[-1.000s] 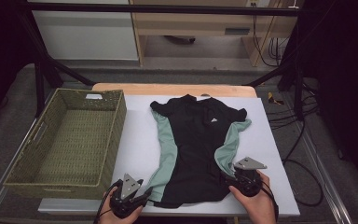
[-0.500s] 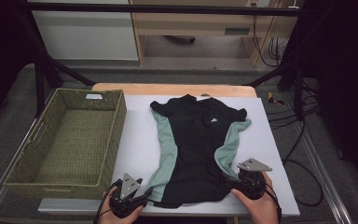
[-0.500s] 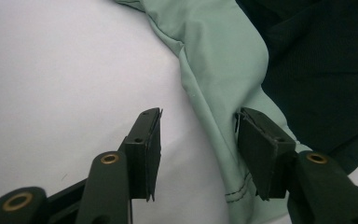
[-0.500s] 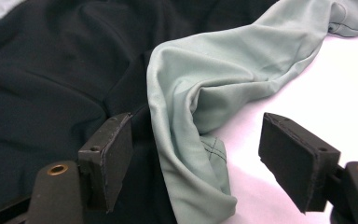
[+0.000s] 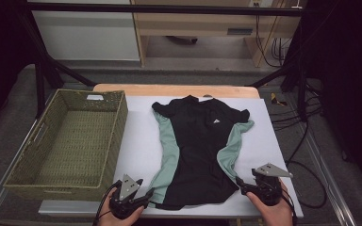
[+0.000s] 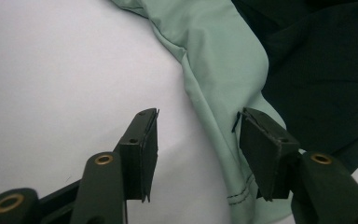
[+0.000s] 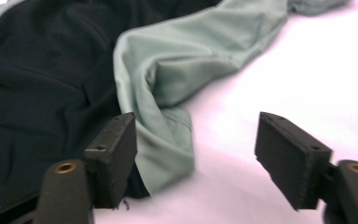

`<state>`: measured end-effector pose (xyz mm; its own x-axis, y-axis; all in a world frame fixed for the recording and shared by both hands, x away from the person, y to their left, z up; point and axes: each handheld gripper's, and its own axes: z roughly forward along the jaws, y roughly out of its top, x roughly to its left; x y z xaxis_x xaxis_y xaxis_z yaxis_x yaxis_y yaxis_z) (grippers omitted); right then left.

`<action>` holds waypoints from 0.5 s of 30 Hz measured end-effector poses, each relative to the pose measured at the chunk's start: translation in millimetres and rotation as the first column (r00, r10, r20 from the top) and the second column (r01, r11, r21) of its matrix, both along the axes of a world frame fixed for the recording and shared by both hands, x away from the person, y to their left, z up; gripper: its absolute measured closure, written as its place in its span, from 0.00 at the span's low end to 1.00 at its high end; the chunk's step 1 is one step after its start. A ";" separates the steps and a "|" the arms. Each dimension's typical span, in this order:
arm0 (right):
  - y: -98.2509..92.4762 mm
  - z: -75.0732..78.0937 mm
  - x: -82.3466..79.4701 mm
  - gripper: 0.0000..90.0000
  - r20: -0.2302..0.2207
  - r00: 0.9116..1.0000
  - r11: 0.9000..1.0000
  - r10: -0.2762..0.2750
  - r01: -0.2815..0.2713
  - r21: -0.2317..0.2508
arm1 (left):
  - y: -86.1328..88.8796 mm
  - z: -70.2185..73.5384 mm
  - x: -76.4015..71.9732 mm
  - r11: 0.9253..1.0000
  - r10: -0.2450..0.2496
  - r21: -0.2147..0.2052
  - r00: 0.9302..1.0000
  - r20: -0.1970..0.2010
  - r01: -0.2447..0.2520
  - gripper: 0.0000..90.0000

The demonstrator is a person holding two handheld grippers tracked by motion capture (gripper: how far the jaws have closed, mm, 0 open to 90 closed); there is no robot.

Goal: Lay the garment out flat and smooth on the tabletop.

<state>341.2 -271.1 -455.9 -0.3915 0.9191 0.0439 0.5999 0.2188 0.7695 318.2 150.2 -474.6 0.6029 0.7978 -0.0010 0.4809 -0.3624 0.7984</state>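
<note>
Two grippers are sitting at the near edge of the table (image 5: 136, 141), one at each near corner of the shirt (image 5: 195, 141). This black shirt with mint side panels is lying flat mid-table, collar at the far side, hem reaching almost to the near edge. Left gripper (image 5: 143, 200) is resting by the hem's left corner; its jaws are standing apart and have just been opening, with the mint hem (image 6: 223, 140) lying between them, touching the right jaw, unclamped. Right gripper (image 5: 239, 182) is pointing at the hem's right corner from just right of it; its jaws are also apart, having just been narrowing a little, and the mint fold (image 7: 168, 140) is lying loose against the left jaw with bare tabletop across the rest of the gap. Open white surface is showing right of the shirt, and between the shirt and the basket (image 5: 118, 127). That wicker basket is standing at the table's left side, overhanging its left edge, with nothing lying in it.
</note>
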 end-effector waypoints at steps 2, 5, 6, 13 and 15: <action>-4.6 -2.6 -2.7 0.40 -0.010 1.000 1.000 0.001 0.000 0.013 | -0.6 -0.8 0.1 1.000 -0.001 0.005 1.000 -0.004 0.001 0.55; -8.5 -7.0 -4.6 0.46 -0.029 0.999 1.000 0.016 -0.016 0.024 | -1.3 -1.7 0.1 1.000 -0.002 0.015 1.000 -0.008 0.003 0.58; -8.4 -8.4 -4.7 0.48 -0.039 0.999 0.999 0.019 -0.018 0.029 | -1.4 -1.7 0.1 1.000 -0.003 0.016 1.000 -0.010 0.004 0.59; 1.0 -13.3 -1.1 0.56 -0.071 0.994 0.996 0.079 -0.076 0.042 | -3.7 -5.1 0.4 0.999 -0.023 0.037 0.999 -0.030 0.024 0.69; 6.3 -15.7 1.0 0.63 -0.092 0.991 0.995 0.096 -0.094 0.025 | -5.2 -6.8 0.5 0.998 -0.029 0.048 0.999 -0.036 0.031 0.72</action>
<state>342.2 -264.8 -471.6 -0.4704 0.8764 0.1030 0.6461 0.2626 0.7166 318.7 145.0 -481.5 0.6271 0.7788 0.0150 0.4969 -0.4148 0.7623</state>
